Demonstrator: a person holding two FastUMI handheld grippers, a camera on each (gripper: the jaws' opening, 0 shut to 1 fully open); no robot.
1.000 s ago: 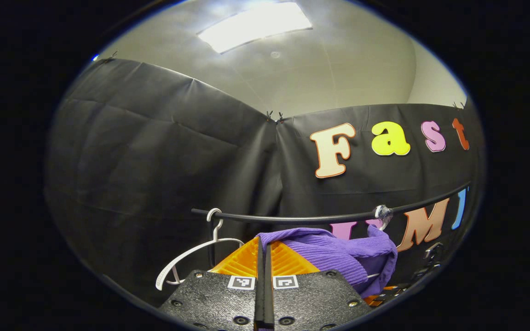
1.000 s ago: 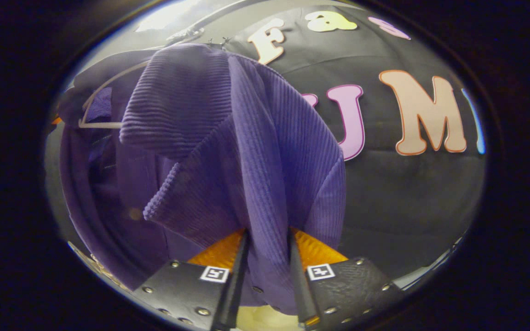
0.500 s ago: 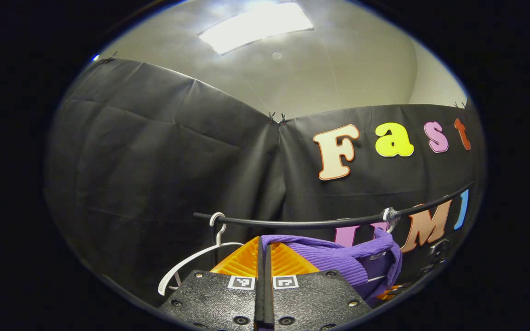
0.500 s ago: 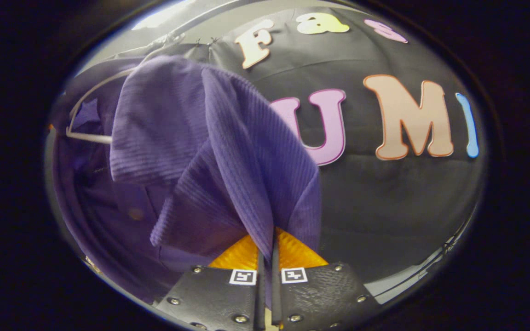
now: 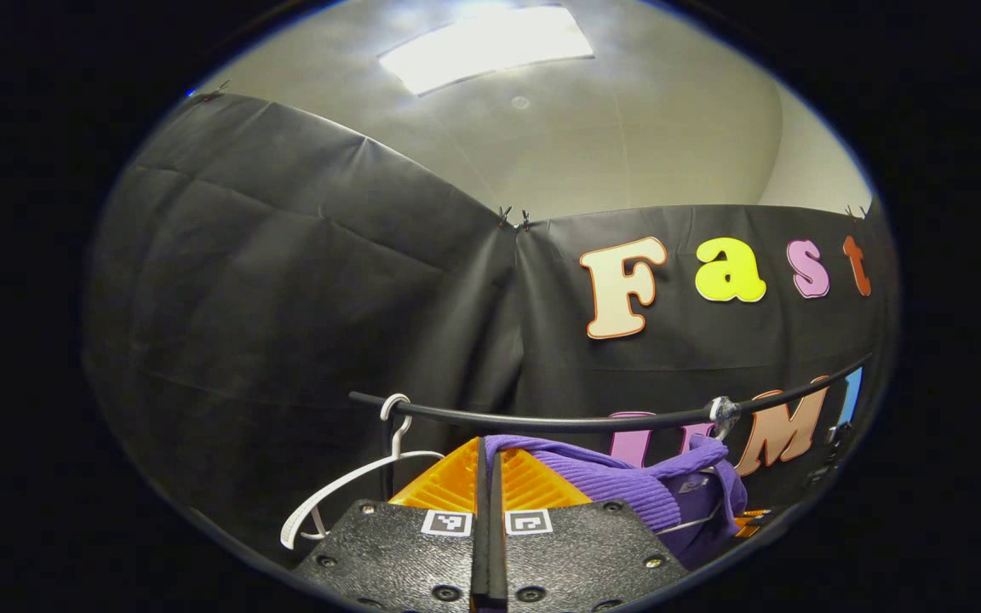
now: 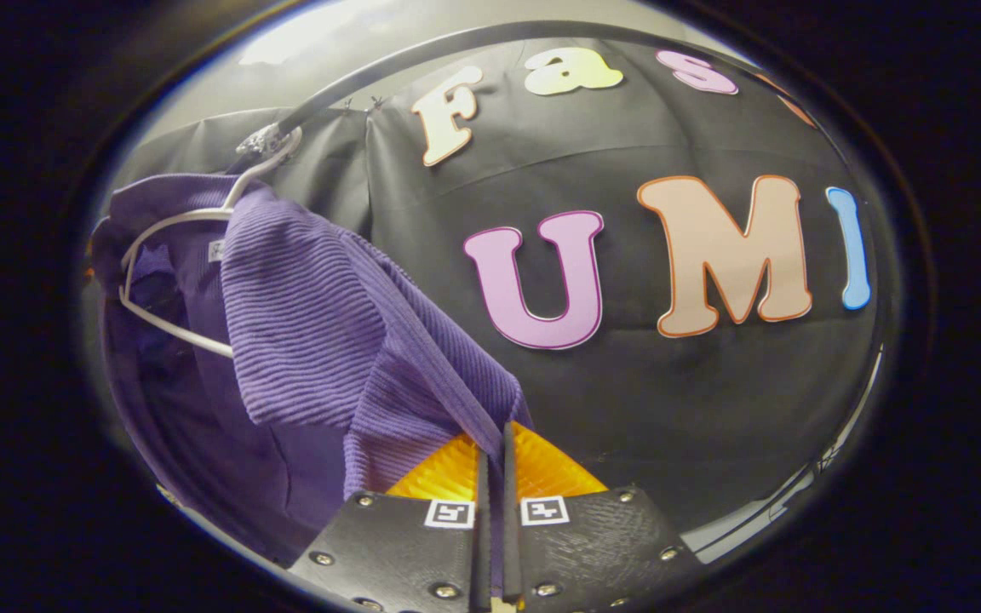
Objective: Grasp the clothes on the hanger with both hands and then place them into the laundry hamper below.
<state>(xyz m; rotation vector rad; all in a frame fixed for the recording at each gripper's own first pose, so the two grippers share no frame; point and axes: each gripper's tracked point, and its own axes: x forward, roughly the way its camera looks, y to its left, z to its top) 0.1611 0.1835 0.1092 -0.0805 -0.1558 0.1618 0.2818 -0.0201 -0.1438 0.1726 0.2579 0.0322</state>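
- Landmark: black clothes rail (image 5: 542,419), a curved bar across the lower part of the left gripper view; also arcs across the top of the right gripper view (image 6: 388,64).
- Purple ribbed garment (image 6: 312,340) hangs below the rail on a white hanger (image 6: 169,272). The hanger's hook is over the rail, and part of its wire frame shows inside the neck opening.
- In the left gripper view, the garment (image 5: 627,481) sits just under the rail, towards its right-hand stretch.
- A second white hanger (image 5: 346,485), bare, hooks over the rail near its left end, beside the garment.
- Right gripper (image 6: 491,443): orange fingers drawn close, pinching a fold of the garment. Cloth runs down into the narrow slit between them. Grip point is well below the rail, at the garment's outer edge.
- Left gripper (image 5: 488,460): fingers pressed together, tips just below the rail. The garment's edge starts right at the tips; cannot tell whether any cloth is caught between them.
- Ceiling light panel (image 5: 486,44), high above the rail.
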